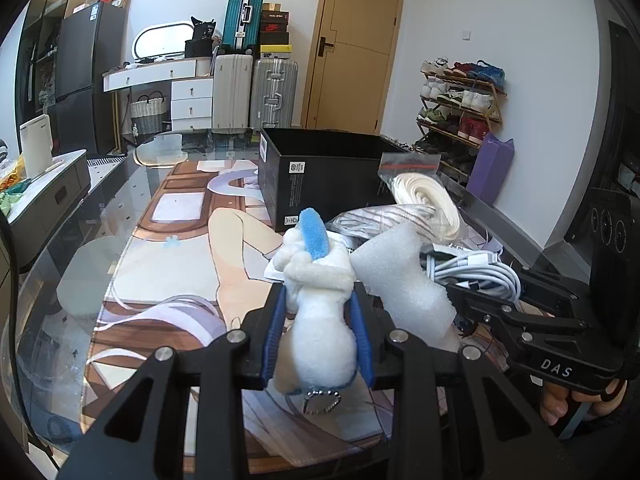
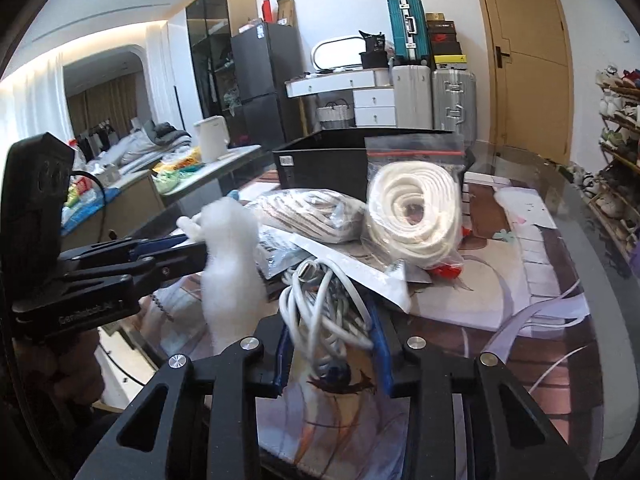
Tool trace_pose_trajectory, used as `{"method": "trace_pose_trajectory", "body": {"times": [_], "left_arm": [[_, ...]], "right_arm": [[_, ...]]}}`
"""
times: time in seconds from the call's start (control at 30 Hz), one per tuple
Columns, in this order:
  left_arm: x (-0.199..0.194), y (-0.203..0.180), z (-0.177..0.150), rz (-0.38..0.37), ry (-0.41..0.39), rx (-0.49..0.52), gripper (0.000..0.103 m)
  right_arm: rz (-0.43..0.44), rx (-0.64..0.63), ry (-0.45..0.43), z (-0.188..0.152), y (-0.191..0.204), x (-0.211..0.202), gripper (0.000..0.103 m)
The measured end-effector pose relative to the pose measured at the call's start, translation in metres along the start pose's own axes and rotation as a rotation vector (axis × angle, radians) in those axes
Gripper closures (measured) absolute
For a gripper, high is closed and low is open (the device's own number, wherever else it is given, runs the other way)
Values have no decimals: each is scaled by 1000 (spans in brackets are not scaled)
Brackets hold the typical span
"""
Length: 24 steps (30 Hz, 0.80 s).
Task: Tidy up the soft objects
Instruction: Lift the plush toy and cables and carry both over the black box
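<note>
My left gripper is shut on a white plush toy with a blue ear and a metal keyring; it holds it above the printed mat. The toy also shows blurred in the right wrist view. My right gripper is shut on a bundle of white cable, seen in the left wrist view too. A white foam block sits between the two. An open black box stands behind the pile.
Two bagged rope coils lie by the box: a white one and a striped one. The printed mat covers a glass table. Suitcases, a shoe rack and a door stand behind.
</note>
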<state>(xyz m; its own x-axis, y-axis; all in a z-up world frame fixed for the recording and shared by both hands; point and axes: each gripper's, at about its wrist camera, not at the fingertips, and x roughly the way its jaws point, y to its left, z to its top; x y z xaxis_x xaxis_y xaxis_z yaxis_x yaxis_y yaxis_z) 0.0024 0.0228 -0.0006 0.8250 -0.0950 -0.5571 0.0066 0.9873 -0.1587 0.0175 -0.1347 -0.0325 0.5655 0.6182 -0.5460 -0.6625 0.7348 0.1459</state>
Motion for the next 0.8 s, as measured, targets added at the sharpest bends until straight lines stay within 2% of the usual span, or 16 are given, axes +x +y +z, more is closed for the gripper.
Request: {"method": "trace_pose_trajectory", "body": {"times": [0.07,0.13,0.2,0.8], "left_arm": [[0,0,1,1,-4,-1,73],[-1,0,2,1,-7,-3,73],[-1,1,4,-1,-11,-5,73],[-21,-1,18,-20,-76,-7,73]], "right_arm": [[4,-16,-20,0,3,-3,71],[15,-32,-33,1,8,-7,79],[20,-37,-46,2,9,-10,82],[60,-10,-173,22,11,-59,82]]}}
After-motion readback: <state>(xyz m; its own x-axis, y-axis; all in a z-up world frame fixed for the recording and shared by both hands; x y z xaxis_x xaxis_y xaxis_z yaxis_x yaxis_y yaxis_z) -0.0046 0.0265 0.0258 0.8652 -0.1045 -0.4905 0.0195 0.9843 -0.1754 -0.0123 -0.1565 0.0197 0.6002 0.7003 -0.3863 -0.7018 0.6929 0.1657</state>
